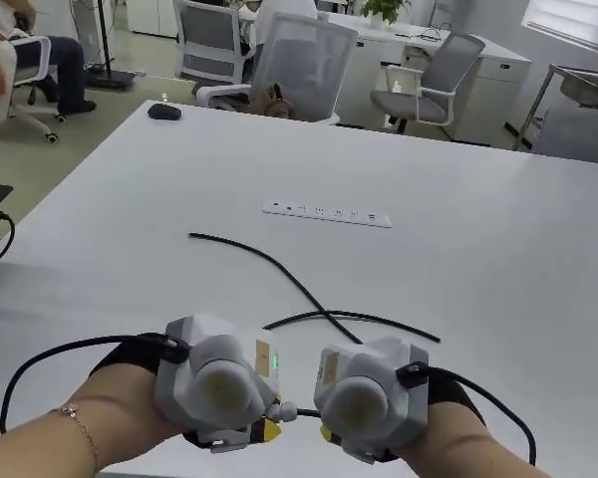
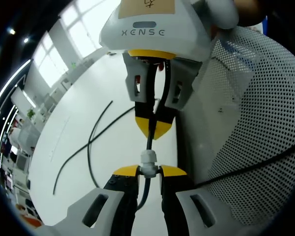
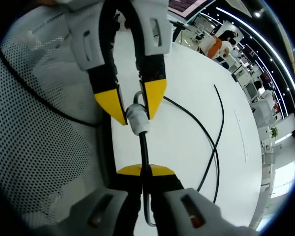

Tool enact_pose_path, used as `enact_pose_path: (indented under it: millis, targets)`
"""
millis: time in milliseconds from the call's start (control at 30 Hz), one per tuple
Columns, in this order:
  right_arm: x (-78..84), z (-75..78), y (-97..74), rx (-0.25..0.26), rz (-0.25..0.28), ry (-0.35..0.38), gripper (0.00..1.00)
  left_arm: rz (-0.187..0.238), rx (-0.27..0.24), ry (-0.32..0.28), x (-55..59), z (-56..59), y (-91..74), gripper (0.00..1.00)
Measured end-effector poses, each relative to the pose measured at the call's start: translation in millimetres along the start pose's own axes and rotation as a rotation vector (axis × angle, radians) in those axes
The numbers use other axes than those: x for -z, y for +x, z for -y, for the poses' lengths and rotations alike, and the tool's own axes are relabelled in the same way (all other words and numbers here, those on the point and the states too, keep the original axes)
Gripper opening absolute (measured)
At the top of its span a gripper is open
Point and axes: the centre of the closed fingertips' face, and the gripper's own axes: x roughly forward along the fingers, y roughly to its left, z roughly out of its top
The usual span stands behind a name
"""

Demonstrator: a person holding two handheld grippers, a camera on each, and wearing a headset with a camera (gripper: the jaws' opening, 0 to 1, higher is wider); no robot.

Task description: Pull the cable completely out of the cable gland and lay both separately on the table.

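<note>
White table [image 1: 478, 279], left hand-held gripper [image 2: 149, 170] clamping gland [image 2: 148, 160] — right hand-held gripper [image 3: 142, 171] clamping cable [image 3: 144, 150]

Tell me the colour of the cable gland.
The gland is white; it shows best in the left gripper view.

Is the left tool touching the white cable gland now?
Touching. The left gripper view shows it: the left tool clamps the cable gland between its yellow tips, with no gap on either side.

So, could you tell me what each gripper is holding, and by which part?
The left gripper clamps the white cable gland by its body; the right gripper pinches the black cable just beside it.
</note>
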Motion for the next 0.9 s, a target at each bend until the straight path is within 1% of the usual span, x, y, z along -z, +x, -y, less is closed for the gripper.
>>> enact_pose_path:
  millis: [67, 167, 400, 500, 567, 600, 633, 700, 733, 800, 900]
  targets:
    - [5.5, 0.1, 1.2, 0.004, -0.028, -0.009, 0.02, -0.004, 0.001, -0.002, 1.0, 0.0, 0.6, 0.17]
    - [9.8, 0.1, 0.9, 0.007, -0.051, -0.007, 0.02, -0.007, -0.002, -0.004, 0.7, -0.5, 0.5, 0.17]
    - [10.1, 4.3, -1.2, 0.024, -0.046, 0.016, 0.01, 0.003, -0.015, -0.017, -1.1, -3.6, -0.8, 0.17]
    - [10.5, 4.5, -0.9, 0.028, -0.049, 0.008, 0.01, 0.005, -0.017, -0.025, -1.4, -3.3, -0.9, 0.17]
    - [11.1, 3.9, -0.6, 0.026, -0.050, 0.008, 0.01, 0.001, -0.015, -0.018, -1.3, -1.8, -0.3, 0.17]
    - [15.3, 5.2, -1.1, 0.035, -0.073, 0.007, 0.01, -0.031, -0.024, -0.008, 4.1, -3.0, -1.1, 0.17]
    - [17.1, 7.4, -1.0, 0.043, -0.080, -0.002, 0.01, -0.041, -0.033, 0.016, 6.6, -5.2, -1.3, 0.17]
    - [18.1, 9.5, -1.8, 0.044, -0.074, 0.014, 0.01, -0.030, -0.029, -0.007, 6.8, -5.6, -1.1, 0.17]
    - [17.7, 10.4, -2.6, 0.046, -0.069, 0.032, 0.01, -0.014, -0.029, -0.028, 4.6, -6.8, -1.9, 0.17]
    - [18.2, 12.5, -3.3, 0.060, -0.075, 0.031, 0.01, -0.006, -0.037, -0.034, 2.7, -8.7, -2.0, 0.17]
    - [20.6, 13.7, -3.0, 0.067, -0.086, 0.043, 0.01, -0.002, -0.038, -0.041, 1.5, -8.5, -1.3, 0.17]
